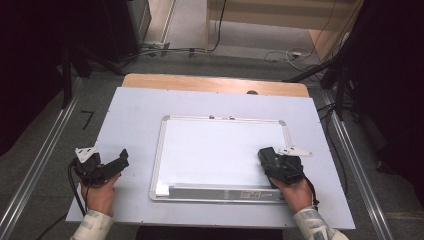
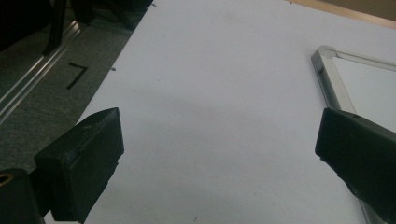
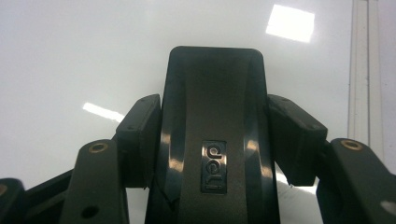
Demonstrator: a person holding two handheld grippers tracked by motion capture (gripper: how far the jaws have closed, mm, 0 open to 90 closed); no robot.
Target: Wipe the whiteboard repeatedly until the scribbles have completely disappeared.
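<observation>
A white whiteboard [image 1: 220, 145] with a silver frame lies flat in the middle of the table. My right gripper [image 1: 268, 157] rests over the board's right side, shut on a black eraser [image 1: 265, 154]. In the right gripper view the eraser [image 3: 215, 93], with a small logo plate, sits clamped between both fingers [image 3: 140, 126] of the right gripper [image 3: 215, 126], just above the glossy board [image 3: 70, 56]. My left gripper [image 1: 119, 162] sits on the table left of the board. In its own view the left gripper [image 2: 218, 130] stands open and holds nothing, with the board's corner [image 2: 327, 60] at the right.
A pale sheet [image 1: 135, 115] covers the wooden table [image 1: 210, 82]. A grey pen tray [image 1: 220, 192] runs along the board's near edge. Metal floor rails [image 1: 40, 160] flank the table, and cables [image 1: 285, 54] lie on the floor beyond it.
</observation>
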